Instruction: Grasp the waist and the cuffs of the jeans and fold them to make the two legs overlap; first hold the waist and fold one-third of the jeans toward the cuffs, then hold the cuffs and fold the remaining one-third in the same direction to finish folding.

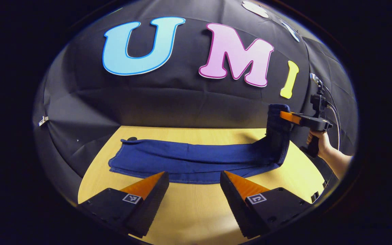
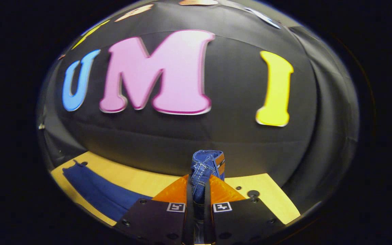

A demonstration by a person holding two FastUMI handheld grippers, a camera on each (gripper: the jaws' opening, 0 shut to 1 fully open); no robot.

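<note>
Blue jeans (image 1: pixel 189 161) lie lengthwise on the wooden tabletop (image 1: pixel 196 207). Right gripper (image 2: pixel 198 190) is clamped on the raised waist (image 2: pixel 207 163); left gripper (image 1: pixel 193 180) is wide open, holding nothing, near the jeans' front edge.

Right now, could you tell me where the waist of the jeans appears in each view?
Left gripper view: the waist is at right, lifted off the table by the right gripper.
Right gripper view: bottom centre, clamped upright between the jaws.
Shared landmark: the jeans' leg flat on the table.
</note>
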